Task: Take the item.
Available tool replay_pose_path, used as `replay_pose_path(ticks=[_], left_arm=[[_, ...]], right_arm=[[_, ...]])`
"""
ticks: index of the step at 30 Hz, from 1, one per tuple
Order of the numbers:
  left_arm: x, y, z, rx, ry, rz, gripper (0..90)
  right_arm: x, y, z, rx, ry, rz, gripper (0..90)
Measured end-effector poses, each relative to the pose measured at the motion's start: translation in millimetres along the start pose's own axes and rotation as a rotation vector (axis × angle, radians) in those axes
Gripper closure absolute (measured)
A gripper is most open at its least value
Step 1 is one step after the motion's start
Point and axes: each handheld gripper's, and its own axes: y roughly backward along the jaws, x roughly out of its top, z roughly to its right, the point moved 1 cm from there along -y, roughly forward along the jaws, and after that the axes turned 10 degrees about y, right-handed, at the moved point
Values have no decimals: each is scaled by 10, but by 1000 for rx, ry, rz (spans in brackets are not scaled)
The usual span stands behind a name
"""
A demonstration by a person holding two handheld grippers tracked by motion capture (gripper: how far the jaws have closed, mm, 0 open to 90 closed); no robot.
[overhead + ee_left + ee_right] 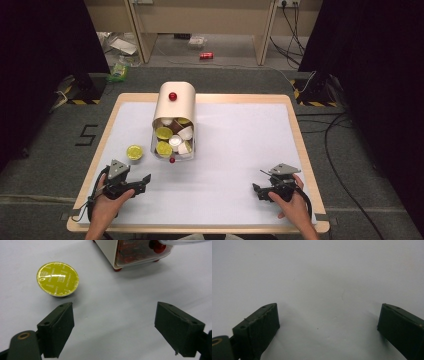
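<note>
White matting covers the wood-edged table, with grey floor and dark curtains around it; at the near left we see the left gripper, resting in a hand on the mat, jaws spread wide and holding nothing; just ahead of it sits the yellow capsule, foil lid up, alone on the mat, and in the left gripper view nothing lies between it and the jaws; beside it to the right stands the cream dispenser, tipped toward us, its clear front crowded with yellow, white and brown pods; a red can lies on the floor beyond; well apart at the near right, the right gripper rests over bare mat, jaws likewise wide and empty.
</note>
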Motion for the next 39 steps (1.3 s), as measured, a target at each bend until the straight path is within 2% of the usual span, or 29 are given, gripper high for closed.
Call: replay_pose_path(ticks=[17,25,32,36,39], left_arm=[[-185,-5,36,-1,-13,6,159],[-274,-45,75,0,-24,-22,158],[-365,-61,50,5,-12,-37,157],[-411,-90,81,28,-37,-49,147],[-414,-93,69,16,-27,-51,143]], right_arm=[[0,0,0,0,0,0,42],[0,0,0,0,0,0,42],[0,0,-1,0,0,0,42],[0,0,0,0,0,0,42],[0,0,0,0,0,0,42]])
